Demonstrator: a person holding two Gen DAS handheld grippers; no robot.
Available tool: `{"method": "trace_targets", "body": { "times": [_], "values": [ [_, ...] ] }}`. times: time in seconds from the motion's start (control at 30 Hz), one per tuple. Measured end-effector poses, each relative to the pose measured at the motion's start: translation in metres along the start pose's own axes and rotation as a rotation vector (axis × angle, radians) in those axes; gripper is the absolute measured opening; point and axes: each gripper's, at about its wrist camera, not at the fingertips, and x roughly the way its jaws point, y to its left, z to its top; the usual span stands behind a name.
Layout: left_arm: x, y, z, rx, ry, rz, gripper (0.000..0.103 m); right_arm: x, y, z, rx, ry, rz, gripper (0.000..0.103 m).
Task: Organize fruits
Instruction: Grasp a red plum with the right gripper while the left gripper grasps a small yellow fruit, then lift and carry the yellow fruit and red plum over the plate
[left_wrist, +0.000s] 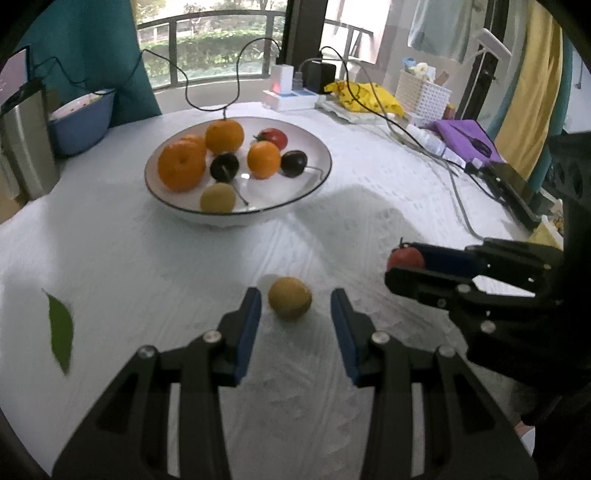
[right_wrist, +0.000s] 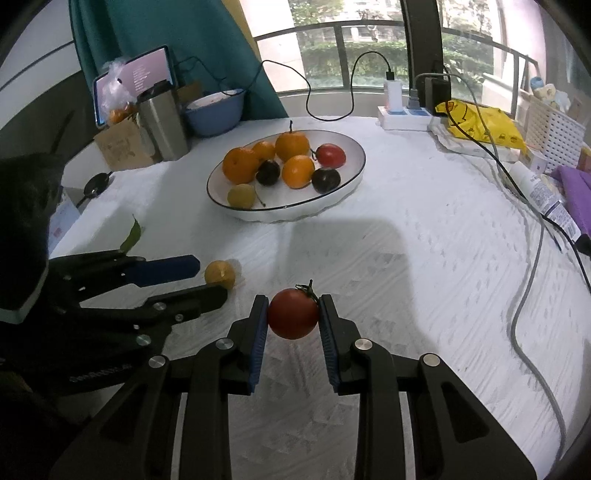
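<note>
Right tool (right_wrist: 293, 314): closed on a red tomato (right_wrist: 293, 314); both blue pads (right_wrist: 260, 332) press its sides, its green stem pointing up and away; the tomato is held above the white cloth of the desk (right_wrist: 406, 295); in the left wrist view the same tool enters from the right with the tomato at its tip.
Left tool (left_wrist: 295, 308): jaws spread wide, nothing gripped; its blue pads (left_wrist: 251, 332) stand on either side of a small yellow fruit (left_wrist: 290, 298) without touching it; the fruit lies on the desk just ahead of the tips and between them.
Bowl (left_wrist: 314, 147): white with a dark rim, set farther back on the desk, well apart from both tools; it holds four oranges (left_wrist: 181, 166), a second red tomato (left_wrist: 274, 137), two dark plums (left_wrist: 293, 163) and a second yellow fruit (left_wrist: 218, 198) near its front edge.
Leaf (left_wrist: 61, 328): a green leaf lies on the cloth to the left of the left tool.
Back of desk: a blue basin (right_wrist: 214, 110) beside a steel cup (right_wrist: 162, 122) on the left; a white power strip (right_wrist: 404, 114) with chargers plugged in; a yellow bag (right_wrist: 480, 125) and a white basket (right_wrist: 550, 129) on the right; grey and black cables (right_wrist: 532, 277) trail along the right edge.
</note>
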Motion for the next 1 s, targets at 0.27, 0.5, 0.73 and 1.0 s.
{"method": "trace_targets", "body": {
  "times": [0.27,0.5,0.73,1.0],
  "values": [
    [0.012,0.004,0.004,0.003,0.025,-0.022,0.027,0.004,-0.008,0.01,0.005,-0.002,-0.006,0.029],
    [0.004,0.005,0.01,0.007,-0.001,-0.047,0.027,0.008,-0.007,0.02,-0.004,-0.001,-0.006,0.029],
    [-0.005,0.01,0.025,0.006,-0.045,-0.05,0.027,0.012,-0.004,0.034,-0.022,-0.009,-0.008,0.029],
    [-0.004,0.019,0.043,0.0,-0.075,-0.05,0.027,0.021,-0.004,0.053,-0.038,-0.013,-0.006,0.029]
  ]
}}
